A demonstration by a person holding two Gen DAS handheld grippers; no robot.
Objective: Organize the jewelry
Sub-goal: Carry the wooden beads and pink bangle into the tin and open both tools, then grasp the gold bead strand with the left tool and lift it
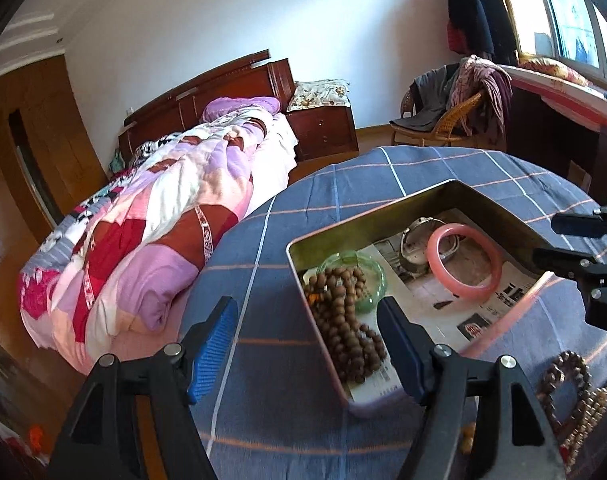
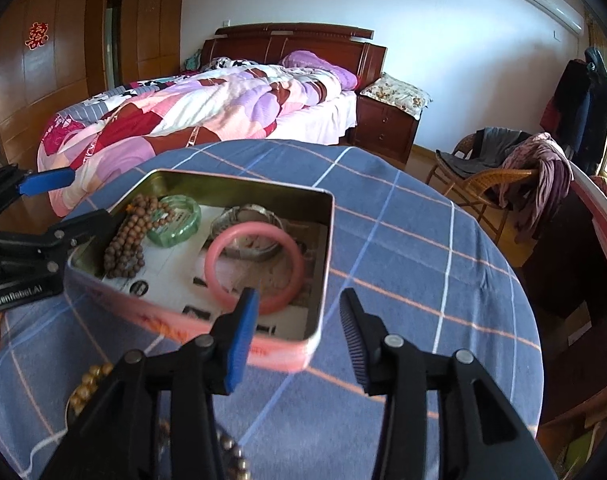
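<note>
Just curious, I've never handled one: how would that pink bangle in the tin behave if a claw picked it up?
The pink bangle looks like a rigid ring, so it likely keeps its shape. Its glossy, rounded surface could slip between pads. Being round, it might roll if dropped on edge.

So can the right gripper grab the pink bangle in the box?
Probably yes. The right gripper is open just over the tin's near wall, and the pink bangle lies uncovered on top.

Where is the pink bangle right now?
The pink bangle lies inside the open tin box on the table, toward the box's right end in the right wrist view, leaning on a silver watch, with the green bangle to its left.
</note>
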